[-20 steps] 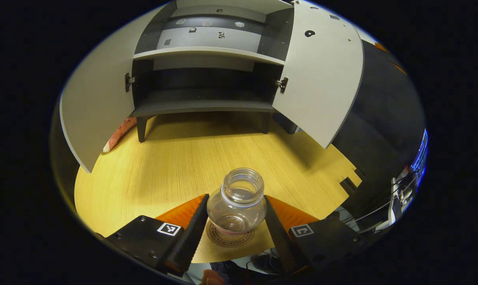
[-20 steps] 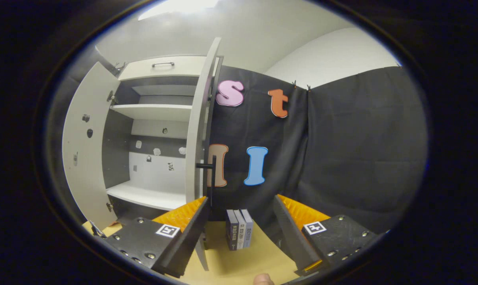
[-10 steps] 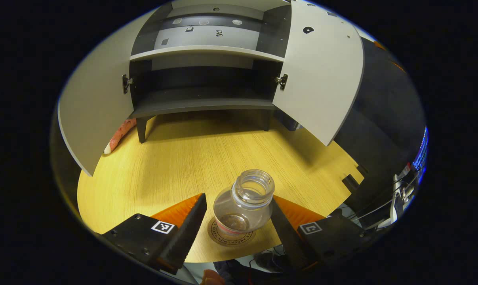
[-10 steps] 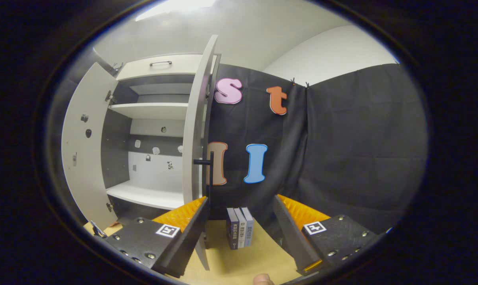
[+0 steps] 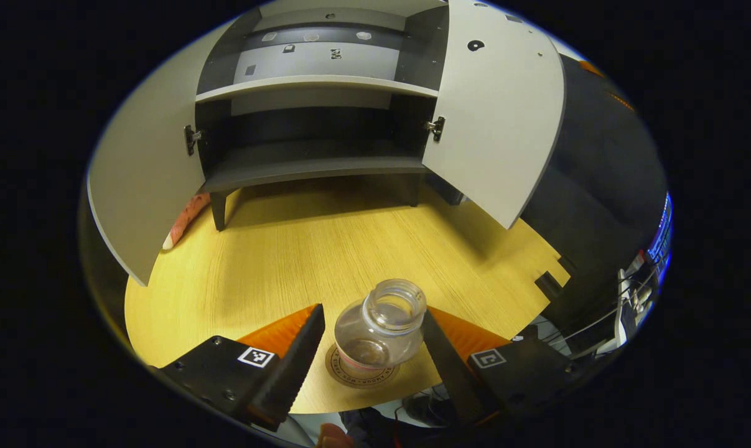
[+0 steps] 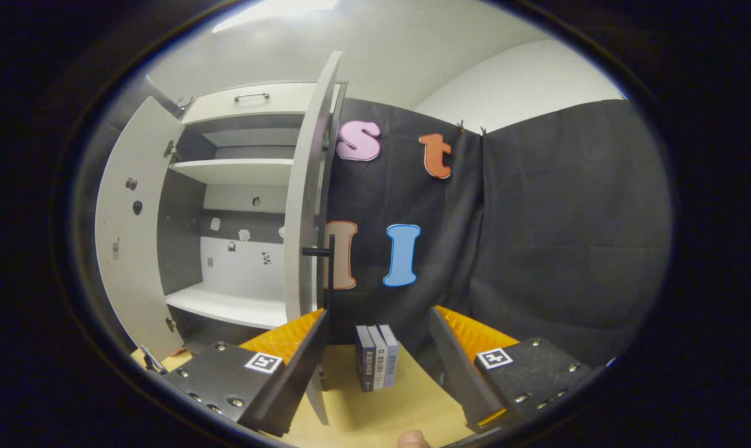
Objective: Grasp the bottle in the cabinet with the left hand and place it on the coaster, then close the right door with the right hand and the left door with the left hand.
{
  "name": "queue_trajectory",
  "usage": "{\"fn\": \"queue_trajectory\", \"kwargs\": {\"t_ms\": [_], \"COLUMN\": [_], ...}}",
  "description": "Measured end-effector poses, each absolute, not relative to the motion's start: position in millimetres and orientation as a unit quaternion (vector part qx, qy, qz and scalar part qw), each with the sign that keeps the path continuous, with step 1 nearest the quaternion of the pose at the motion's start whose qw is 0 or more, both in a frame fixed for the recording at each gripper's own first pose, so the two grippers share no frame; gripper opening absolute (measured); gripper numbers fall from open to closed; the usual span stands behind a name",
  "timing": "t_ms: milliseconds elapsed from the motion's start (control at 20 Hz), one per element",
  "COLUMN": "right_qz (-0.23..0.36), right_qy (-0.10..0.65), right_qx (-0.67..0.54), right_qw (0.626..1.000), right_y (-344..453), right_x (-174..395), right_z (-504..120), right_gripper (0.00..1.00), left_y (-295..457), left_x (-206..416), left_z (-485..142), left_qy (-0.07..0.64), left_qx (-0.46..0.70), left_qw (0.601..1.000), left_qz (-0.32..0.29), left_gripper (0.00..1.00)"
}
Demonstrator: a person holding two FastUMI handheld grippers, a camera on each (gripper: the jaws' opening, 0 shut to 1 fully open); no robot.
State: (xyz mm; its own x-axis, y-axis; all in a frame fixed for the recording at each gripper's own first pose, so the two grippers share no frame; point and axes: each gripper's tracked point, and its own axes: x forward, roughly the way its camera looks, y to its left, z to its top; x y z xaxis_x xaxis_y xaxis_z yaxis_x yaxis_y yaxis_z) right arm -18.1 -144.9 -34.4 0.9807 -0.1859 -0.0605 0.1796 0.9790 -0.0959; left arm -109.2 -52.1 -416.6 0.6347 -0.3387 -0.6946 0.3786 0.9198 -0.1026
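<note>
The bottle (image 5: 380,325) sits on the coaster (image 5: 363,371) between the wide-apart fingers of the left gripper (image 5: 370,367), and the right gripper (image 6: 381,367) is spread wide too, near the right door (image 6: 307,205).

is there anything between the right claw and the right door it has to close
Nothing visible does. In the right gripper view, the right claw is open, with the right door edge-on ahead to its left. The books stand off to the door's right.

A yellow wooden table (image 5: 300,261) carries the cabinet (image 5: 313,165), a coaster (image 5: 363,376) under the bottle (image 5: 378,326), and upright books (image 6: 376,366).
</note>
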Motion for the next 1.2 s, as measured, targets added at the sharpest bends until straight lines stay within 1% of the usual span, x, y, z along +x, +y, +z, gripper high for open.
{"fn": "queue_trajectory", "kwargs": {"t_ms": [50,200,250,300,500,600,650,700,750,850,1000,1050,1100,1200], "right_qz": [-0.091,-0.091,-0.091,-0.091,-0.093,-0.092,-0.091,-0.091,-0.090,-0.088,-0.094,-0.095,-0.092,-0.081], "right_qy": [0.035,0.035,0.036,0.036,0.039,0.043,0.044,0.045,0.045,0.042,0.041,0.041,0.042,0.042], "right_qx": [-0.045,-0.044,-0.044,-0.044,-0.046,-0.047,-0.048,-0.049,-0.050,-0.049,-0.054,-0.055,-0.054,-0.050], "right_qw": [0.994,0.994,0.994,0.994,0.994,0.994,0.994,0.994,0.994,0.994,0.993,0.993,0.993,0.995], "right_y": [-144.7,-145.1,-143.5,-144.2,-144.6,-143.1,-142.6,-141.4,-140.6,-139.6,-141.0,-140.3,-137.7,-130.3], "right_x": [-17.3,-17.5,-17.9,-18.0,-18.3,-16.2,-14.6,-11.8,-9.0,-5.0,6.3,11.1,16.5,27.0], "right_z": [-34.5,-35.5,-36.0,-36.6,-40.3,-43.5,-45.0,-45.7,-45.5,-45.7,-46.2,-45.9,-47.5,-48.4], "right_gripper": [0.98,0.98,0.94,0.98,0.98,0.98,0.94,0.94,0.98,0.98,0.98,0.94,0.98,0.98], "left_y": [-53.4,-54.6,-54.6,-54.0,-53.9,-65.1,-66.2,-68.1,-71.5,-77.1,-70.4,-65.4,-59.8,-47.6], "left_x": [-109.7,-109.8,-109.6,-107.7,-98.2,-93.5,-89.1,-83.8,-78.9,-67.7,-47.6,-42.3,-37.7,-32.7], "left_z": [-416.1,-413.9,-411.1,-406.9,-378.2,-355.2,-345.1,-332.2,-318.3,-288.2,-239.0,-222.2,-205.9,-179.0], "left_qy": [0.377,0.376,0.372,0.368,0.337,0.312,0.297,0.282,0.267,0.236,0.185,0.167,0.150,0.123], "left_qx": [0.028,0.035,0.037,0.039,0.033,0.029,0.034,0.037,0.035,0.023,0.020,0.021,0.021,0.014], "left_qw": [0.903,0.903,0.904,0.906,0.919,0.925,0.929,0.934,0.938,0.948,0.965,0.970,0.975,0.982], "left_qz": [-0.201,-0.205,-0.205,-0.204,-0.200,-0.216,-0.217,-0.217,-0.216,-0.211,-0.186,-0.176,-0.165,-0.144], "left_gripper": [0.98,0.99,0.99,0.99,0.99,0.99,0.98,0.98,0.98,0.98,0.98,0.98,0.98,0.97]}}
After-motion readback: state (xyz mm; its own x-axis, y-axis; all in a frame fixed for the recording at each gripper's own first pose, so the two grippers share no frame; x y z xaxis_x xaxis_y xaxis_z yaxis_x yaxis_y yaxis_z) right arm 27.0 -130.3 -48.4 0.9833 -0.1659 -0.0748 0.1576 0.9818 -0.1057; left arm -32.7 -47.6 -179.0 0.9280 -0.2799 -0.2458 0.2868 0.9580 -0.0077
